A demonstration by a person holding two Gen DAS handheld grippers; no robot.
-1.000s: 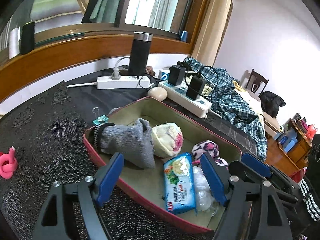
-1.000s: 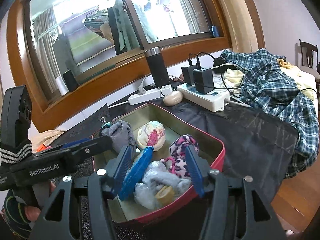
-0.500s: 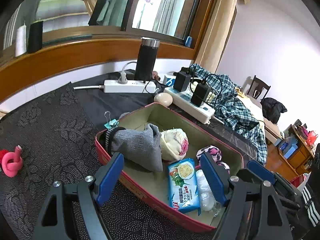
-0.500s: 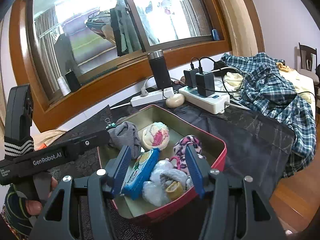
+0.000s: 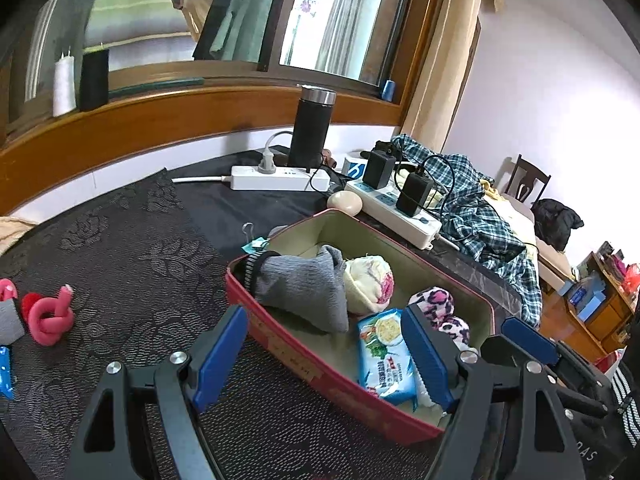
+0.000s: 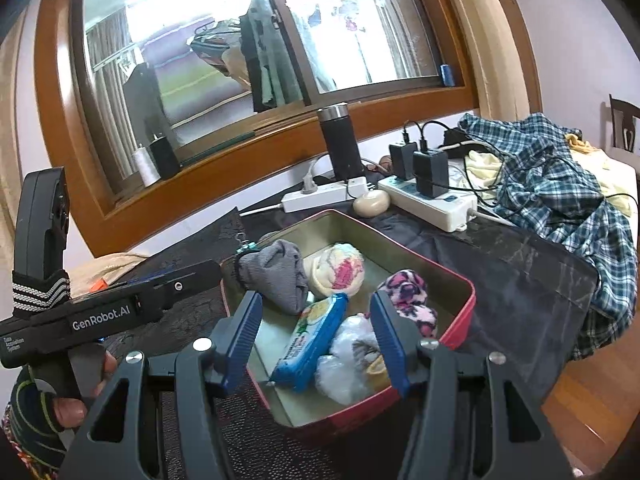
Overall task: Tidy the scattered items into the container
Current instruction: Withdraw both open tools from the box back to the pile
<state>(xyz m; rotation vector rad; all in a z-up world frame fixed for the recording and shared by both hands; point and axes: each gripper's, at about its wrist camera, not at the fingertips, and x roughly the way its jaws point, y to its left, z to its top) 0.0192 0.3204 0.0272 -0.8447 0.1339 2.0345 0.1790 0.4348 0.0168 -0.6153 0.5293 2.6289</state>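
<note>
Both my left gripper (image 5: pixel 324 356) and right gripper (image 6: pixel 316 338) hung spread and empty over the red tin's (image 5: pixel 320 364) near rim, dark surface (image 5: pixel 132 264) bare leftward.

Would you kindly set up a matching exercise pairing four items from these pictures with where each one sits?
Items:
1. grey sock
2. pink knotted toy
3. black flask
4. binder clip

Places:
A. beside the white power strip
B. inside the red tin
C. just outside the tin's far corner
D. on the dark tablecloth, far left of the tin

Pairs: 1-B, 2-D, 3-A, 4-C
</note>
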